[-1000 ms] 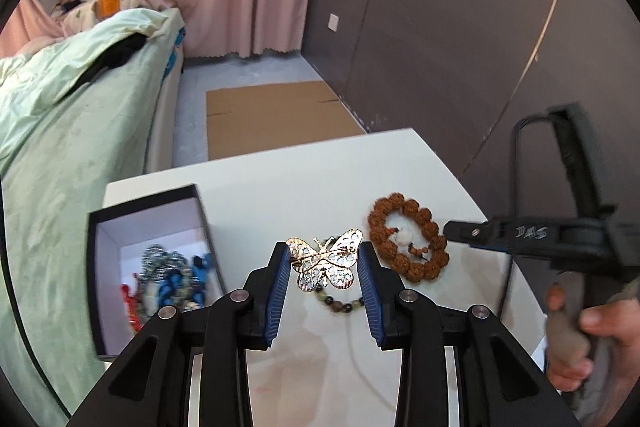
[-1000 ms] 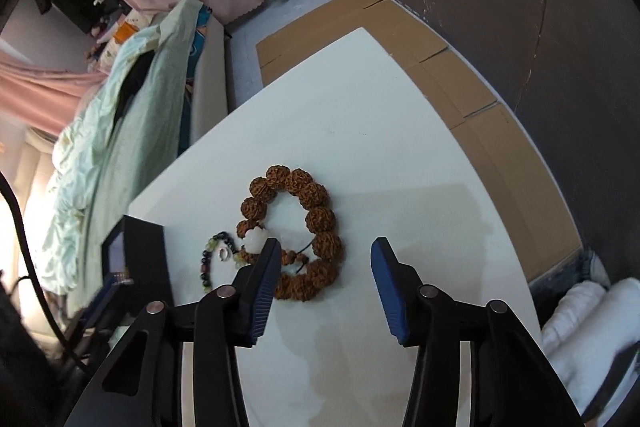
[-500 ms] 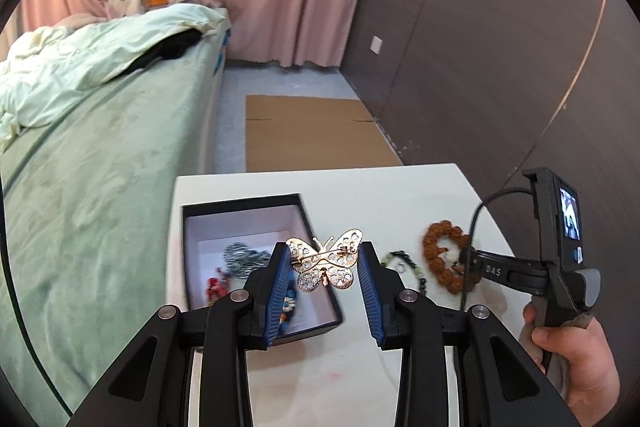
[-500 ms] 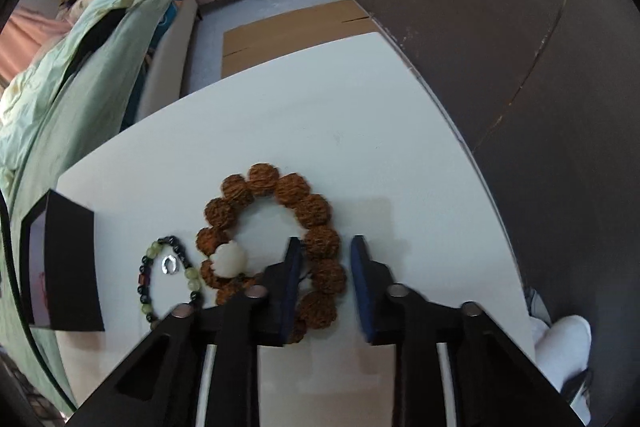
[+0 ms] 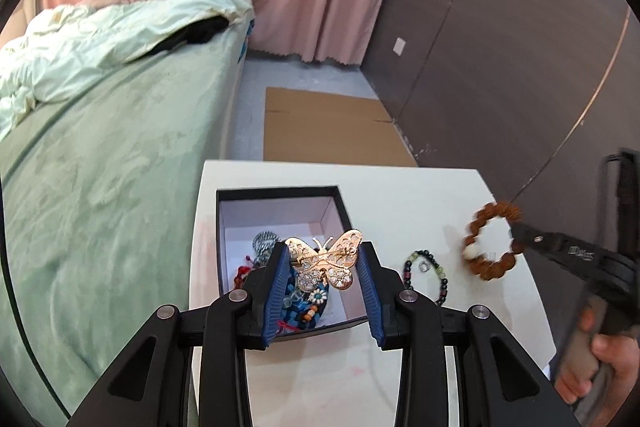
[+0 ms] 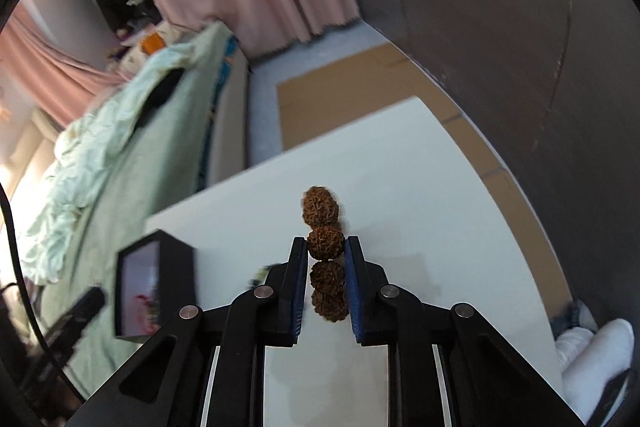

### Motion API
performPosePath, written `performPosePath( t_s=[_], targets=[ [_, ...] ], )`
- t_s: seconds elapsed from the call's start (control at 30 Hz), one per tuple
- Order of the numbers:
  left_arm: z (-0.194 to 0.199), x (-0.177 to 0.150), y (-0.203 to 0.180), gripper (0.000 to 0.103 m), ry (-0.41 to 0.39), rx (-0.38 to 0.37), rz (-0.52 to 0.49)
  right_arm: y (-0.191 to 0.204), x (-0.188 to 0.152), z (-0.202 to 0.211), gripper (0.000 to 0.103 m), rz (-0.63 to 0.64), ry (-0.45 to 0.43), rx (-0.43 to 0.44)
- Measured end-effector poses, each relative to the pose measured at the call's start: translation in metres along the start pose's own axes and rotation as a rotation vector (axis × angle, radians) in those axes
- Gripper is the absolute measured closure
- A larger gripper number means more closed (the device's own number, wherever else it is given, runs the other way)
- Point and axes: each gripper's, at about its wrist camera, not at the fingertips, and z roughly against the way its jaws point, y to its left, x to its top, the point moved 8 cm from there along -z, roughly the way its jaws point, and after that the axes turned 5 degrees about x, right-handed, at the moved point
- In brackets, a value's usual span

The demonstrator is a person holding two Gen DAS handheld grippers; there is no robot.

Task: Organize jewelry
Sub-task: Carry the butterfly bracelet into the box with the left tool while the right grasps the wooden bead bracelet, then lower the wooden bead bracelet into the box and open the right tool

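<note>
My left gripper is shut on a gold butterfly brooch and holds it over the open black jewelry box, which has several bead pieces inside. My right gripper is shut on a brown seed-bead bracelet, lifted off the white table and hanging edge-on between the pads. In the left wrist view the same bracelet hangs at the right, clamped by the right gripper, which a hand holds. A dark and green bead bracelet lies on the table between box and brown bracelet.
The black box sits at the table's left edge, next to a bed with a green cover. Cardboard lies on the floor beyond the table. A dark wall panel runs along the right.
The left gripper carried the brooch leftward until it came over the box. The right gripper closed on the brown bracelet and lifted it off the table.
</note>
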Motion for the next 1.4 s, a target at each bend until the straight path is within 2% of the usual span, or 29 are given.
performPosePath(
  t_s=[0.07,0.13,0.2,0.27,0.3,0.53,0.87,1.07,1.13,1.2,1.3,1.4],
  targets=[
    [-0.003,-0.002,0.004,0.066,0.023,0.014,0.008,0.008,0.003,0.007,0.083,0.009,-0.024,0.028],
    [-0.005,-0.003,0.007,0.065,0.042,-0.005,0.029,0.017,0.001,0.014,0.083,0.011,-0.041,0.066],
    [-0.004,-0.003,0.011,0.045,0.059,-0.021,0.06,0.026,0.002,0.019,0.083,0.014,-0.05,0.113],
    [0.001,-0.001,0.015,0.035,0.037,-0.03,0.083,0.036,0.0,0.021,0.083,0.027,-0.059,0.148],
    [0.005,0.0,0.016,0.033,0.023,-0.029,0.087,0.041,0.001,0.019,0.083,0.033,-0.064,0.16],
    [0.017,0.008,0.032,0.033,0.005,-0.019,0.112,0.081,0.004,0.016,0.083,0.055,-0.091,0.275],
    [0.034,0.025,0.063,0.033,-0.039,-0.02,0.188,0.134,-0.007,0.003,0.083,0.085,-0.078,0.41],
    [0.042,0.032,0.08,0.033,-0.062,-0.024,0.229,0.163,-0.018,-0.018,0.083,0.121,-0.045,0.424],
    [0.043,0.033,0.084,0.033,-0.065,-0.025,0.238,0.176,-0.026,-0.032,0.082,0.134,0.016,0.446],
    [0.044,0.034,0.088,0.033,-0.067,-0.023,0.246,0.184,-0.037,-0.041,0.075,0.149,0.079,0.464],
    [0.046,0.034,0.09,0.033,-0.069,-0.027,0.255,0.178,-0.039,-0.041,0.067,0.157,0.077,0.448],
    [0.048,0.034,0.088,0.033,-0.073,-0.032,0.261,0.162,-0.035,-0.033,0.066,0.127,0.065,0.451]
  ],
)
